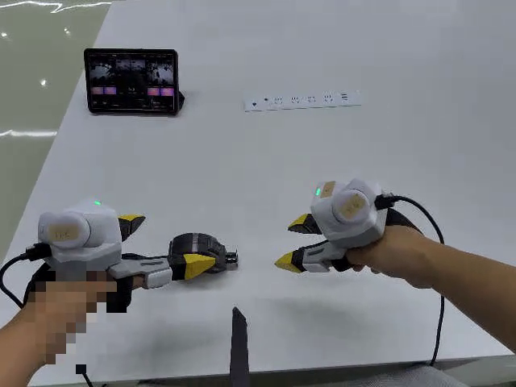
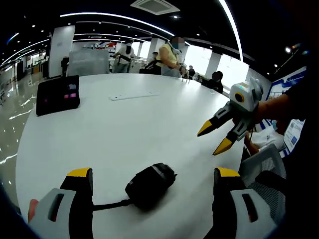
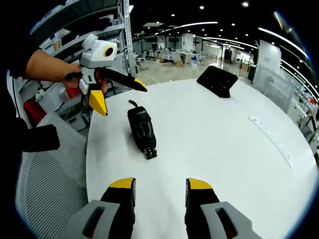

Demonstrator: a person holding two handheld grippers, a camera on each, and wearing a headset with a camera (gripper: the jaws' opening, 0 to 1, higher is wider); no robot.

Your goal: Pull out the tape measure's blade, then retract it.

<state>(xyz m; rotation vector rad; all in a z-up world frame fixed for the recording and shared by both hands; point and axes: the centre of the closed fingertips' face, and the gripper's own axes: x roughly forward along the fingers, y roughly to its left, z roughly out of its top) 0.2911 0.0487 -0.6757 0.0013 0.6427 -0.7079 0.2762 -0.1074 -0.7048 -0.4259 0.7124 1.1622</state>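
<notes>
The left claw point(image 1: 165, 242) hovers low over the white table point(image 1: 242, 161), held in a hand point(image 1: 68, 310) at the near left edge, its yellow-tipped jaws spread wide and gripping nothing. The tape measure point(image 2: 149, 185), a black case, lies flat on the table in the gap between those jaws; in the left gripper view it is clear of both jaws, though in the head view its case sits right beside the nearer yellow tip. A thin black strap point(image 2: 107, 204) runs from the case back toward the claw's left jaw. The case's small metal end point(image 1: 232, 258) points away from the left claw, toward the right claw point(image 1: 292, 242). Far ahead of the left claw, a dark tablet point(image 1: 131, 81) stands propped with its screen lit. A bare stretch of table separates the tape measure from the right claw, which is held in the other hand point(image 1: 391, 254), jaws also spread and holding nothing, tips aimed at the tape measure. A black cable point(image 1: 435, 266) loops from the back of this claw off the table's near edge. Well beyond the right claw, a white power strip point(image 1: 302, 100) lies flat. Past the table's far edge, the left gripper view shows people point(image 2: 169, 50) standing.
</notes>
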